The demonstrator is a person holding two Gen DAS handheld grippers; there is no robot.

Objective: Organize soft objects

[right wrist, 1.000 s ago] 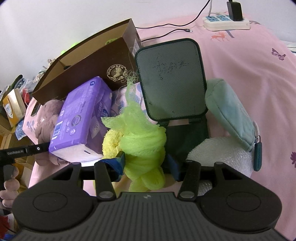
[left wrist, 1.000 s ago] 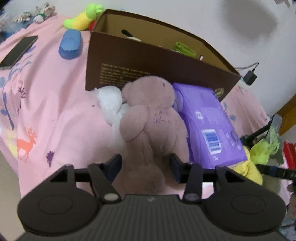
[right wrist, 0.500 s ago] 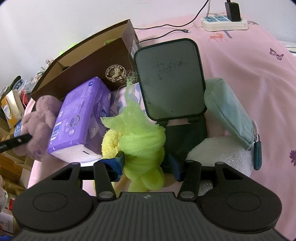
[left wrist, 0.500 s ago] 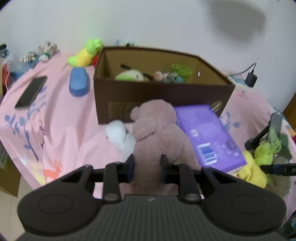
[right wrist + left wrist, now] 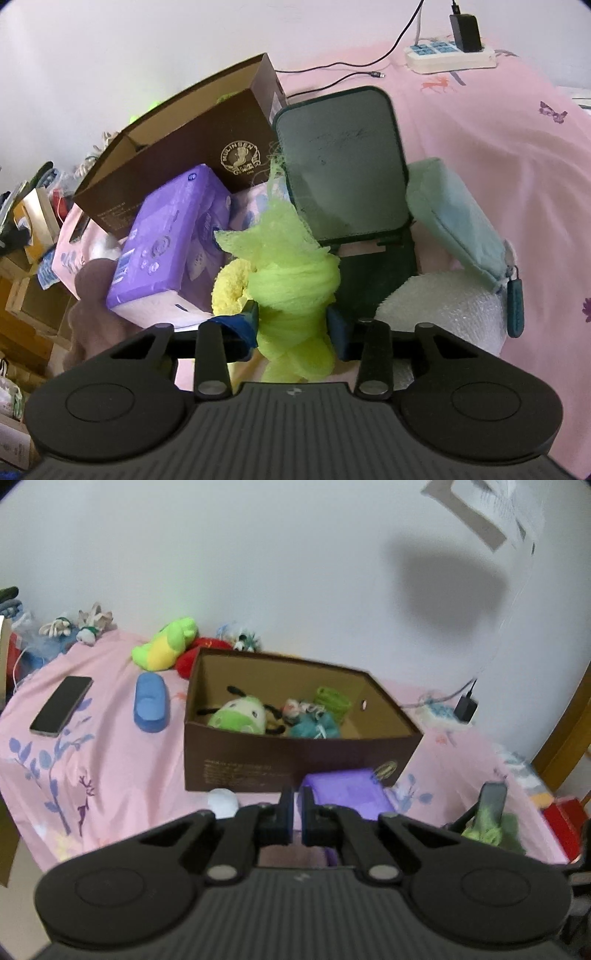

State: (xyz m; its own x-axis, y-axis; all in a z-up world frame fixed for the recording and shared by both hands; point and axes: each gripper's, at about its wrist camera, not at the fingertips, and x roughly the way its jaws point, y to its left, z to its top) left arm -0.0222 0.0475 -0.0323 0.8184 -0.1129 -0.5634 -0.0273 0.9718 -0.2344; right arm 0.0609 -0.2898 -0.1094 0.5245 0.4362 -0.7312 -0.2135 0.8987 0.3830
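Across a pink bedspread [image 5: 110,760] printed with blue sprigs and small deer, spreading up to a plain white wall [image 5: 258,572], with a wooden door frame [image 5: 565,746] showing at the right edge. Sitting on it toward the wall: a brown cardboard box [image 5: 295,760], open at the top and holding a green toy [image 5: 238,716] with black feelers beside a teal puff [image 5: 314,729]. Lying well left of the box: a dark phone [image 5: 61,705], a blue case [image 5: 150,701] and a green and yellow plush [image 5: 166,650]. Resting near the wall on the far side: a white power strip [image 5: 450,59] with a black charger [image 5: 465,26] plugged in.

Leaning against the box front: a purple pack [image 5: 166,251]. Standing just right of it: a dark panel on a stand [image 5: 340,162], with a teal pouch [image 5: 454,221] and a white fluffy towel [image 5: 443,310] beside that.

Gripping with the right gripper [image 5: 293,321]: blue-padded fingers pressing both sides of a lime-green mesh puff [image 5: 295,288], bunched and knotted, frayed netting sticking up, touching a yellow fluffy ring [image 5: 229,288].

Hovering in front of the box with the left gripper [image 5: 297,812]: fingers drawn almost together, only a slit between them. Showing blurred just below them, a mauve plush [image 5: 291,856]; not possible to tell whether pinching it.
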